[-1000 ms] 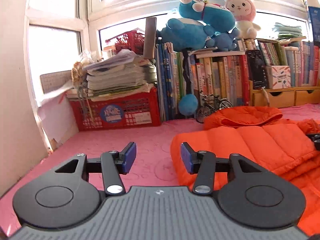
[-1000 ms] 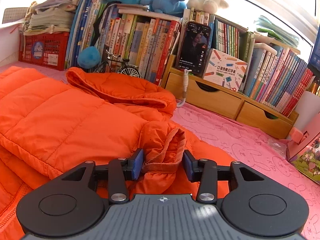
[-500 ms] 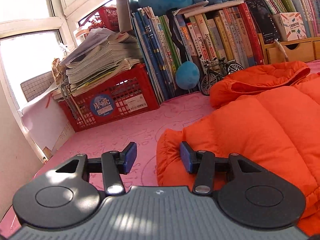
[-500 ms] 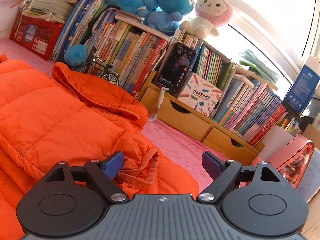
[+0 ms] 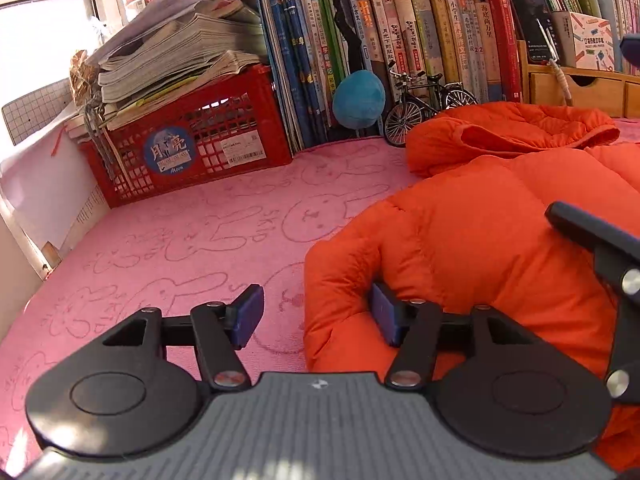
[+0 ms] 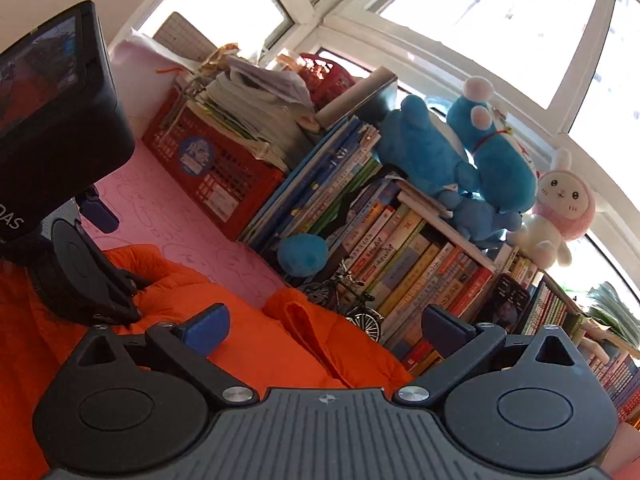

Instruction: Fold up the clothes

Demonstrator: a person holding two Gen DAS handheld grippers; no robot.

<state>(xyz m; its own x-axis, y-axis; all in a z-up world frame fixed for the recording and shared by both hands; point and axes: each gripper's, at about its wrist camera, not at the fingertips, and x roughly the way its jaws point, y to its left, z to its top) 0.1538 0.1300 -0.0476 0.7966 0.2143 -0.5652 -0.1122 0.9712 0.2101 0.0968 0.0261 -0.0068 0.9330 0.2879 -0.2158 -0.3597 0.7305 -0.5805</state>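
Observation:
An orange puffer jacket lies on the pink cloth, its hood towards the books. My left gripper is open and low over the cloth. It straddles the jacket's near left corner, and the right pad presses into the padding. In the right wrist view my right gripper is open wide, tilted and lifted above the jacket, with nothing between its fingers. A black link of the right tool crosses the jacket at the right edge.
A red crate stacked with papers stands at the back left. A row of books, a blue plush ball and a toy bicycle line the back. Wooden drawers are at the right, and bare pink cloth lies to the left.
My right gripper opened and let go of the sleeve cuff, then rose and swung left. My left gripper dropped forward onto the jacket's left corner.

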